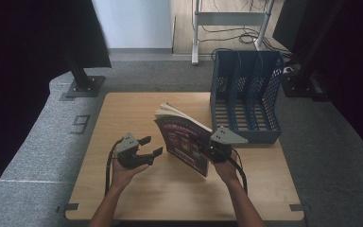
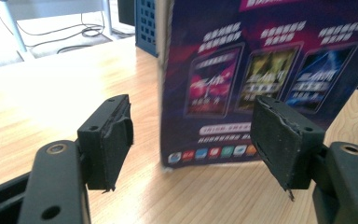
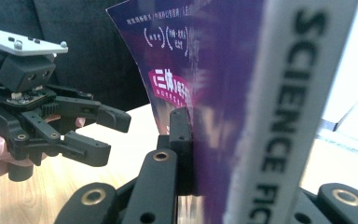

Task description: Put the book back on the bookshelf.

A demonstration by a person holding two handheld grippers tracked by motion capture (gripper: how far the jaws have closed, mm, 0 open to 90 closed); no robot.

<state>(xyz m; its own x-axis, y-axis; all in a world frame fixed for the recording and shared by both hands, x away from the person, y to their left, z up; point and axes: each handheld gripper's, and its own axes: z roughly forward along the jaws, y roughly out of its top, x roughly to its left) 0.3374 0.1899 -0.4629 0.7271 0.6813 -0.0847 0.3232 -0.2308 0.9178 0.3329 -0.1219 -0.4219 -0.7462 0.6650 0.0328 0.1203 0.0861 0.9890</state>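
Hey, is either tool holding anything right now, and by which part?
The right tool is shut on the magazine, clamping it at its spine edge. The left tool is open and holds nothing.

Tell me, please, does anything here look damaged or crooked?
The pads on the left gripper are frayed, with torn edges. The book stands tilted on the table, clamped in the right gripper. Nothing is spilled.

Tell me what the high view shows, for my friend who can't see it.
A person's right gripper holds a purple book upright on a wooden table. The left gripper waits open beside it, and a blue file rack stands behind.
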